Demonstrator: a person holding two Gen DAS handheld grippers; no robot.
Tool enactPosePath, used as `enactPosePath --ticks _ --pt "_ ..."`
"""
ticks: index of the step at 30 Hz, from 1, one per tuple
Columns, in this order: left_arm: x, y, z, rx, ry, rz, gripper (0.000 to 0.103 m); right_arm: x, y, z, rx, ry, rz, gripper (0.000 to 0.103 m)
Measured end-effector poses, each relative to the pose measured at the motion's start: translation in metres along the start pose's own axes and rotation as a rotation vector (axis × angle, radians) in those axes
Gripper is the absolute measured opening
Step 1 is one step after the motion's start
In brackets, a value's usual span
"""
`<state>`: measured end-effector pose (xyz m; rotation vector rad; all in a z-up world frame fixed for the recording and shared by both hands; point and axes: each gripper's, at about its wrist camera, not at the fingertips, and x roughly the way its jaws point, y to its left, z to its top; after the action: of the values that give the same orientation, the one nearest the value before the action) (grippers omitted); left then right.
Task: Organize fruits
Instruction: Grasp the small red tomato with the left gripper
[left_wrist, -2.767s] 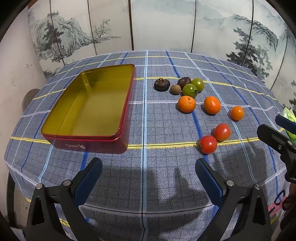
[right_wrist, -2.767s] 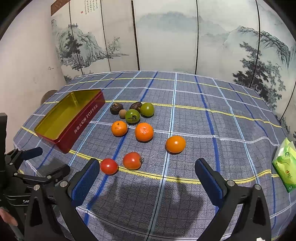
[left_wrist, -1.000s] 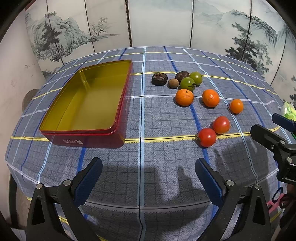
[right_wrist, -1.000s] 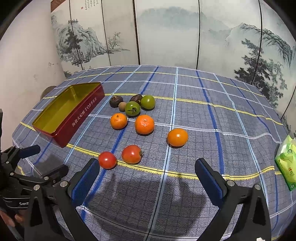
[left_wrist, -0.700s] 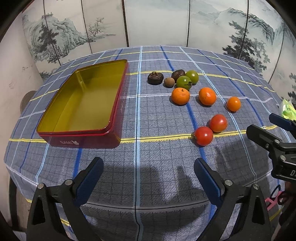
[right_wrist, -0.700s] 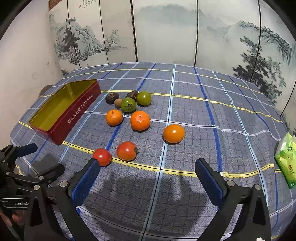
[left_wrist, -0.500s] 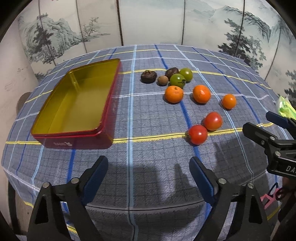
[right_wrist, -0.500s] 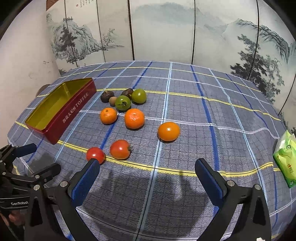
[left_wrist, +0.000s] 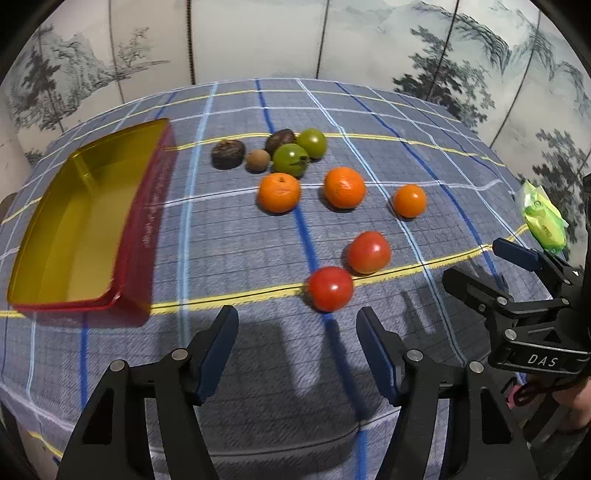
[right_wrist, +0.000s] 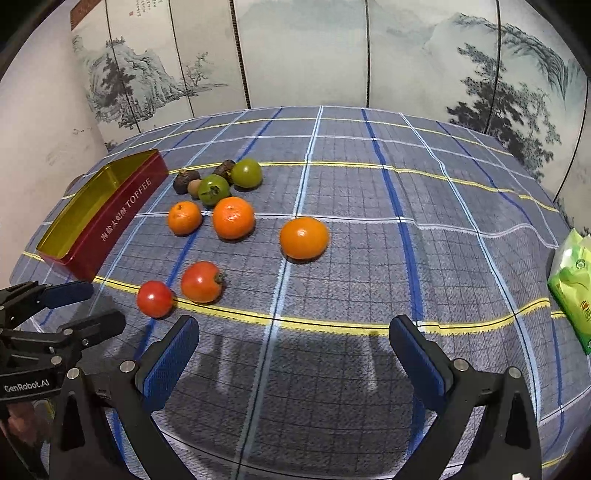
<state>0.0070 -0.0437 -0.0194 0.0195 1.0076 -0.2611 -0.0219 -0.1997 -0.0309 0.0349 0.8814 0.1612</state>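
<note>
Fruit lies loose on the checked tablecloth: two red tomatoes (left_wrist: 330, 288) (left_wrist: 368, 252), three oranges (left_wrist: 278, 192) (left_wrist: 344, 187) (left_wrist: 409, 200), two green fruits (left_wrist: 290, 159) and dark brown ones (left_wrist: 228, 154). An open red tin (left_wrist: 136, 229) with a gold inside stands at the left and holds nothing. My left gripper (left_wrist: 296, 325) hovers just short of the nearer tomato. Its jaws are closing with nothing between them. My right gripper (right_wrist: 293, 332) stands wide open over bare cloth, well short of the lone orange (right_wrist: 303, 238).
A green packet (right_wrist: 572, 280) lies at the table's right edge. A painted folding screen (right_wrist: 303, 55) stands behind the table. The cloth drops off at the near edge below both grippers. A hand (right_wrist: 18, 424) shows at the lower left.
The left gripper's jaws have narrowed a good deal, and it has swung right and closer to the red tomatoes. The right gripper has edged forward, still wide open.
</note>
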Motion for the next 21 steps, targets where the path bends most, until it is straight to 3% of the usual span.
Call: enactPosePath --ticks 9,21 --pt "0.020 -0.014 0.008 0.039 0.024 -0.019 0.060 0.007 -0.006 -0.002 0.016 0.010 0.012 0.102" --pt "0.037 -0.013 0.010 0.041 0.043 -0.015 0.036 0.018 -0.009 -0.002 0.022 0.027 0.016 0.102"
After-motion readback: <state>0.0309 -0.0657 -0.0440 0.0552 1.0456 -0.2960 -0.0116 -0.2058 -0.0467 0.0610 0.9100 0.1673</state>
